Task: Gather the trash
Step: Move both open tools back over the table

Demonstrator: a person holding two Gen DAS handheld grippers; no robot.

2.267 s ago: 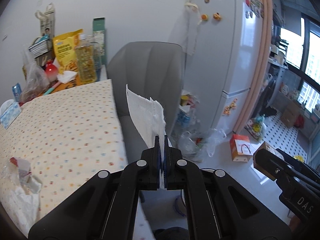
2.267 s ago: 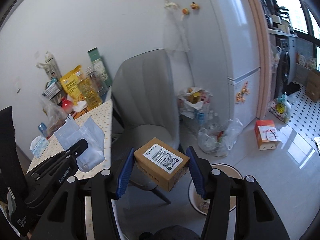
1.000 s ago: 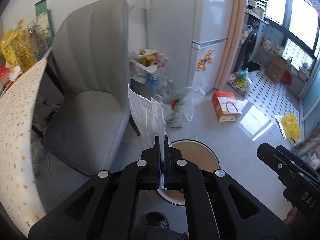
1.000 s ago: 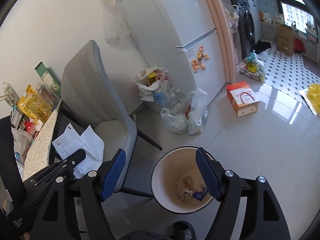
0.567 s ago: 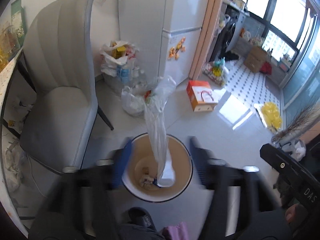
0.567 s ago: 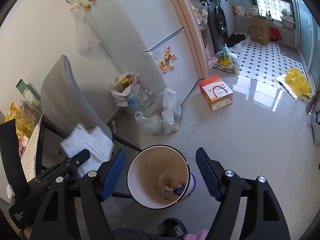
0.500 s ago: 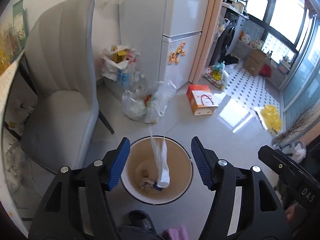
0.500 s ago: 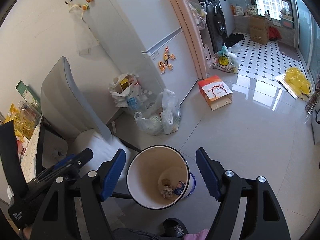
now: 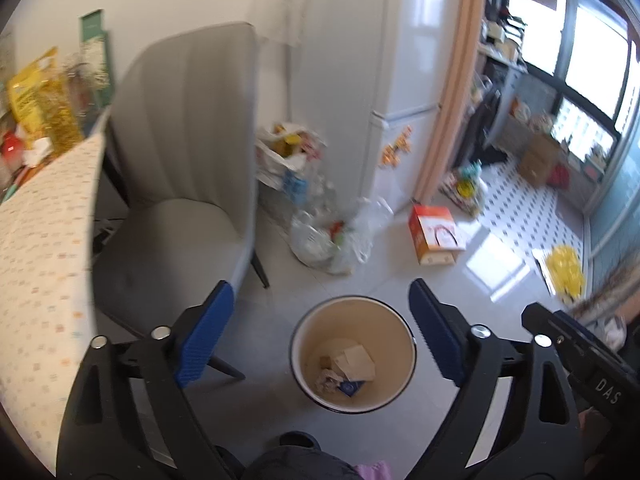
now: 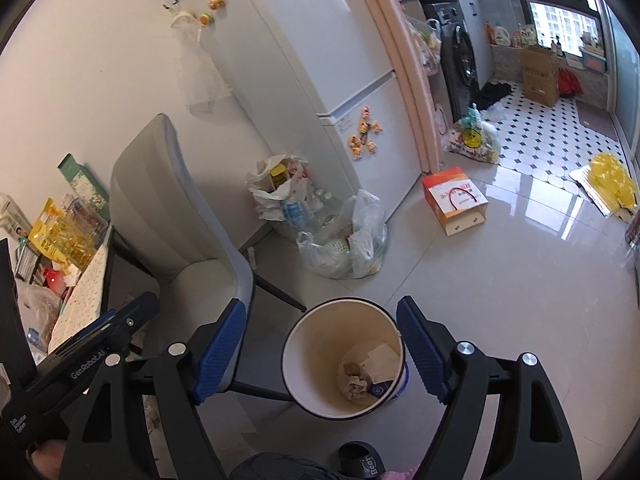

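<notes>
Now our left claw [image 9: 318,334] is spread wide with nothing in it, and our right claw [image 10: 320,354] is the same. Both hang right over the trash bin [image 9: 354,304] on the floor. Down in the bin we see paper scraps [image 9: 356,362], a crumpled wad and a small blue packet. So that trash is in. On the dotted worktop [image 9: 36,264] beside the gray chair [image 9: 180,152] more packets wait, and we think some may be next. We can read "DAS" on one claw's body and "GenRobot.AI" on the other.
</notes>
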